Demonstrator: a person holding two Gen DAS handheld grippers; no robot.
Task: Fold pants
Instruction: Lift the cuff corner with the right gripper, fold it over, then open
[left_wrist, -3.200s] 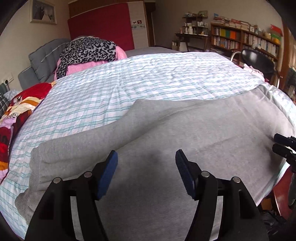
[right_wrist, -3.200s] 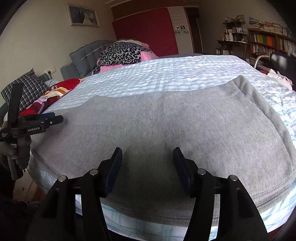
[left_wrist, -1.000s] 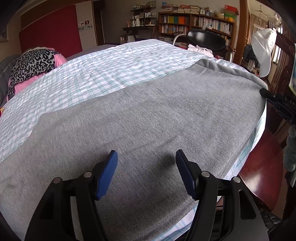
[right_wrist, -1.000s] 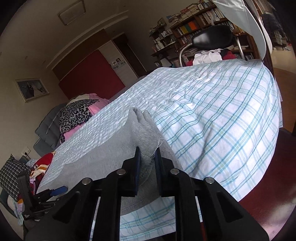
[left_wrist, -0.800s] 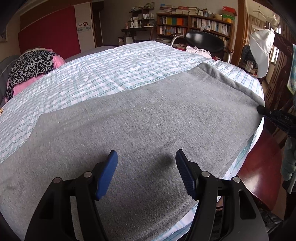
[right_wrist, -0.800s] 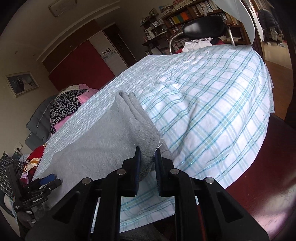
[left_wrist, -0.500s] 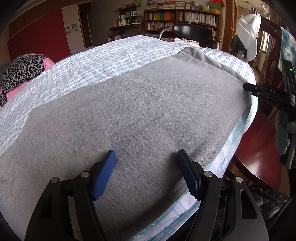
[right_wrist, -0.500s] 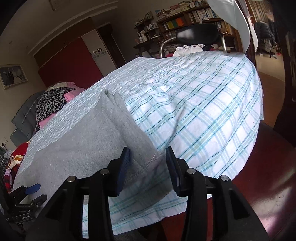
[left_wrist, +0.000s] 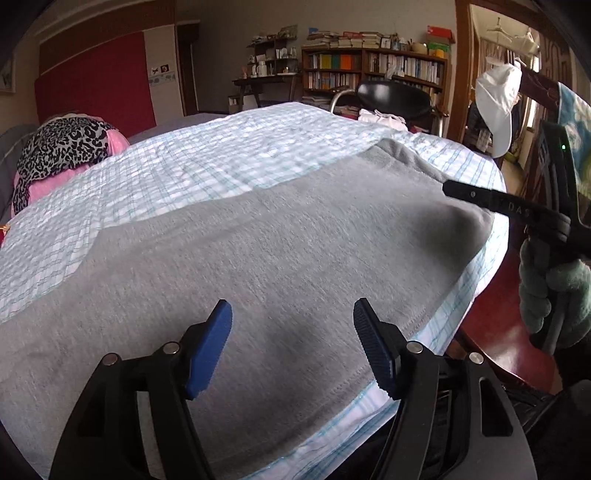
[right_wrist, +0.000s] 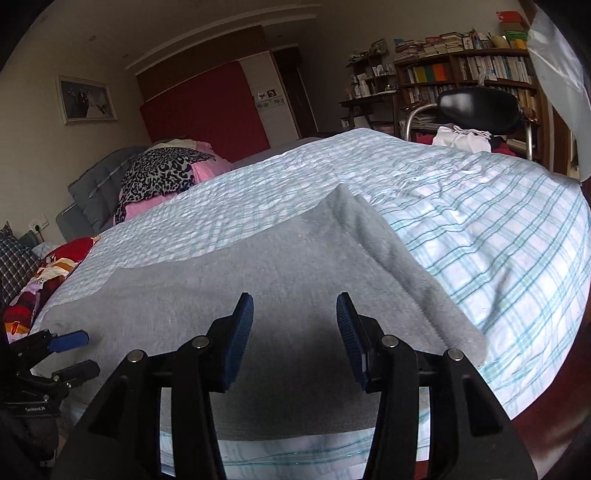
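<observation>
grey pants (right_wrist: 258, 280) flat on bed (right_wrist: 498, 236); right gripper (right_wrist: 294, 325) jaws opening, empty

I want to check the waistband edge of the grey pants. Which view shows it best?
The right wrist view: the pants' waistband runs whole and close. The left wrist view shows it far off, partly behind the right gripper.

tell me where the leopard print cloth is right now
The leopard print cloth lies draped over a pink bundle at the far left end of the bed, beyond the grey pants, below the red wall panel in both wrist views.
</observation>
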